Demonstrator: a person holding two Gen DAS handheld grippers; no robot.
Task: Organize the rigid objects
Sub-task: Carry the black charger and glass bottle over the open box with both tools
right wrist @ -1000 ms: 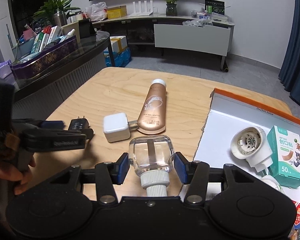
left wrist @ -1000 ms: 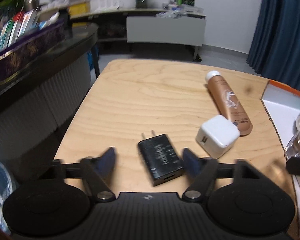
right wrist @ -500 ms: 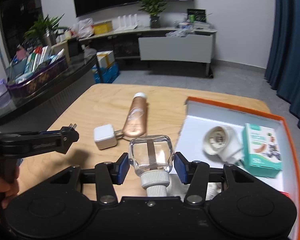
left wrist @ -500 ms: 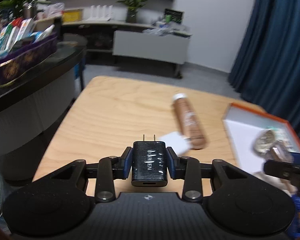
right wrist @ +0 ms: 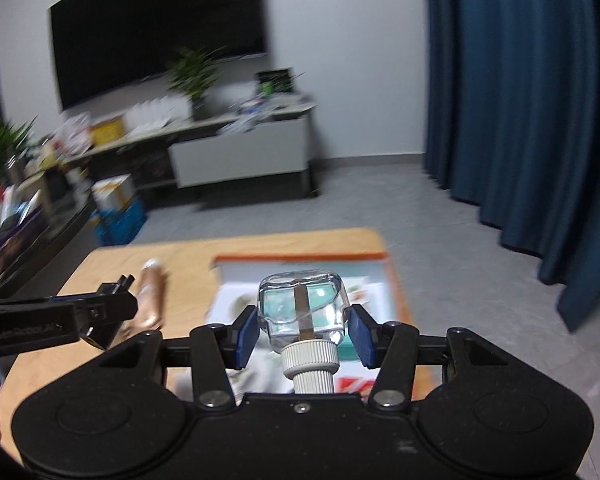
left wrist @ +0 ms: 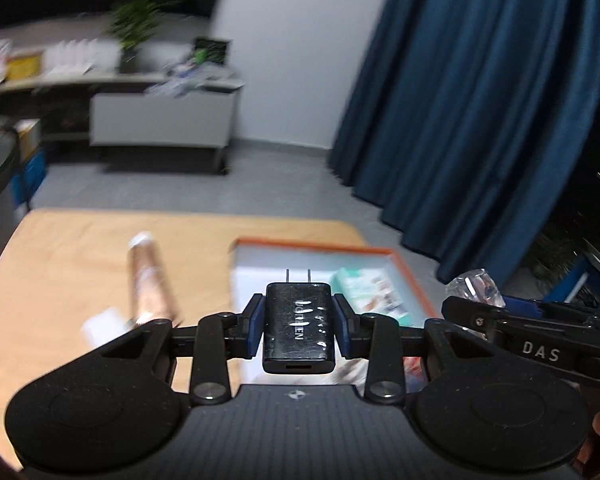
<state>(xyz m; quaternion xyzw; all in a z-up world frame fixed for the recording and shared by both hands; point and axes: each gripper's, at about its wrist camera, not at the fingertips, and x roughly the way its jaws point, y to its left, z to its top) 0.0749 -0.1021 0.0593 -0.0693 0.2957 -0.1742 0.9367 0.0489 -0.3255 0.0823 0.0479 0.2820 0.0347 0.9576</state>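
Note:
My left gripper (left wrist: 299, 326) is shut on a black charger plug (left wrist: 299, 328), prongs pointing forward, held in the air above the near edge of the orange-rimmed white box (left wrist: 312, 245). My right gripper (right wrist: 303, 326) is shut on a clear square bottle (right wrist: 303, 308) with a white ribbed cap, held above the same box (right wrist: 300, 258). A brown tube (left wrist: 150, 280) and a white charger cube (left wrist: 102, 324) lie on the wooden table (left wrist: 68, 264). The right gripper also shows at the right of the left wrist view (left wrist: 476, 312).
A teal carton (left wrist: 366, 290) lies inside the box. Blue curtains (left wrist: 480, 100) hang at the right. A grey cabinet (left wrist: 160, 120) and a plant stand at the far wall. A dark counter with books (right wrist: 8, 220) is at the left.
My left gripper closed on the black charger, lifted it off the table and swung right over the box. My right gripper rose and moved over the box with the bottle.

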